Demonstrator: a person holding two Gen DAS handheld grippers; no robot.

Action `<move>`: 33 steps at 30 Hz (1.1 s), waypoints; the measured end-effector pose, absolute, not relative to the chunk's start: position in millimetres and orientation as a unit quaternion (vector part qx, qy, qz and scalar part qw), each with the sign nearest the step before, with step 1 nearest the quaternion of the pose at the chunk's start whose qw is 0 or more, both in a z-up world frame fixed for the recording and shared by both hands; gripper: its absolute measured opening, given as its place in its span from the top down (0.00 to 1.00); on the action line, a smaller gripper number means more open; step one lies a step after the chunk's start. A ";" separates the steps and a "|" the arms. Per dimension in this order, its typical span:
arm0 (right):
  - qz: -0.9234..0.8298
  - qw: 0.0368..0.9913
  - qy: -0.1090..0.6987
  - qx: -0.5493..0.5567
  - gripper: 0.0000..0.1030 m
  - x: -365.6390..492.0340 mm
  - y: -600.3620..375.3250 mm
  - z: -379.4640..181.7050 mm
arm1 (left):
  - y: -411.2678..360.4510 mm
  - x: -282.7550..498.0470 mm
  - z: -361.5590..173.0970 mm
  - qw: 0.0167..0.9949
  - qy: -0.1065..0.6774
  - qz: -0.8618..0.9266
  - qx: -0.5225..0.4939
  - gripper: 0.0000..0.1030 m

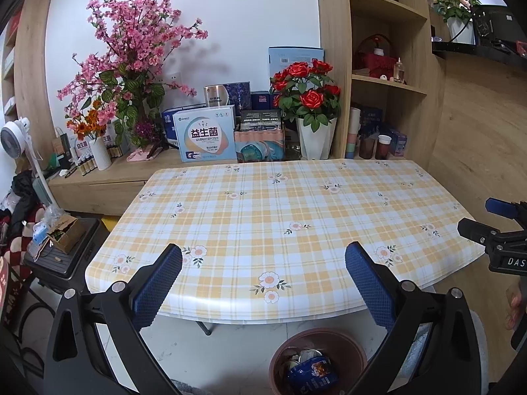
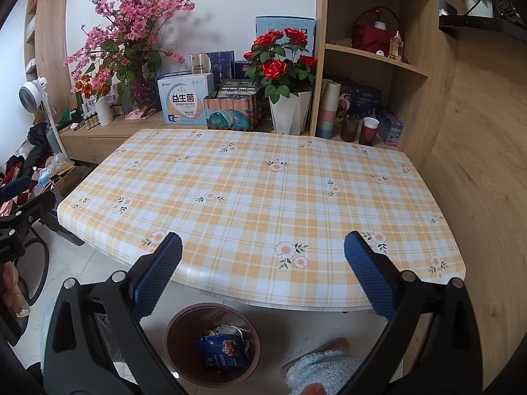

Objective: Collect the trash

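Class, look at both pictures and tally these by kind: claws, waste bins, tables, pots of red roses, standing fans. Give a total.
Claws: 2 (left claw, right claw, both open)
Waste bin: 1
Table: 1
Pot of red roses: 1
Fan: 1
Total: 6

One table (image 2: 257,191), one bin (image 2: 210,345) — one blue wrapper (image 2: 222,350), two tools
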State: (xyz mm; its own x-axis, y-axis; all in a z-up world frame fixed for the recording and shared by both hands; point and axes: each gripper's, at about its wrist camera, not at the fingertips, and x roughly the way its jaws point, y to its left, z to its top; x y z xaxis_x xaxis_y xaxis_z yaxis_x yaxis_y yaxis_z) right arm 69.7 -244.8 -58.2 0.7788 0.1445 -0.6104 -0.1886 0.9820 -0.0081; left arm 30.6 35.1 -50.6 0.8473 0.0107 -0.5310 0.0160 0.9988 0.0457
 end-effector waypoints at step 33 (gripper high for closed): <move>0.087 0.949 0.302 -0.037 0.06 60.7 -248.0 -40.5 | 36.7 18.7 -35.0 0.965 0.259 0.013 0.034 0.06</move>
